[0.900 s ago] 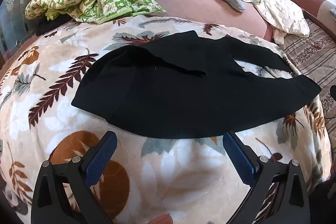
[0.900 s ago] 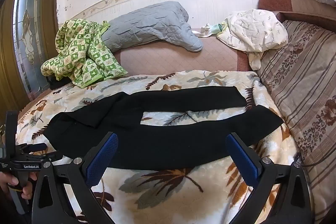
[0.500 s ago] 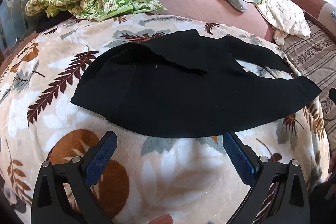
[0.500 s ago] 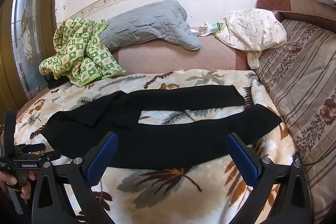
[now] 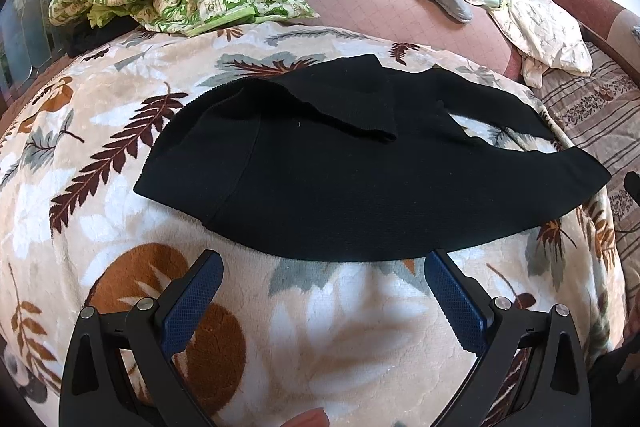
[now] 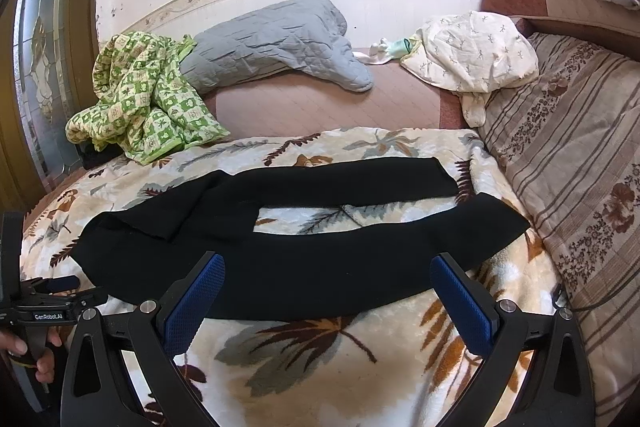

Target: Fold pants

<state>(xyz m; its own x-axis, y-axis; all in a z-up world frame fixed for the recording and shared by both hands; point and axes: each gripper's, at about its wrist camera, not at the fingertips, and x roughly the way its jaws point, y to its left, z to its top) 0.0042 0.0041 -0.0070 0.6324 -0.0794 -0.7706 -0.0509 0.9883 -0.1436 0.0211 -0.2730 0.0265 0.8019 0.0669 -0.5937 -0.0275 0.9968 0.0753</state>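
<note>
Pants (image 6: 304, 259) flat on leaf blanket (image 6: 360, 359); green quilt (image 6: 144, 99) well beyond.

Left gripper (image 5: 322, 269) gapes over leaf-print blanket (image 5: 100, 163), just short of black pants (image 5: 360, 179).

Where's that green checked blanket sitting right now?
The green checked blanket lies crumpled at the far left of the bed in the right wrist view, against the grey quilted pillow, beyond the black pants.

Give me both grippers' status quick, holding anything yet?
Left gripper: open, holding nothing, short of the black pants.
Right gripper: open, holding nothing, pants' near edge lies between its fingers but is not gripped.
</note>
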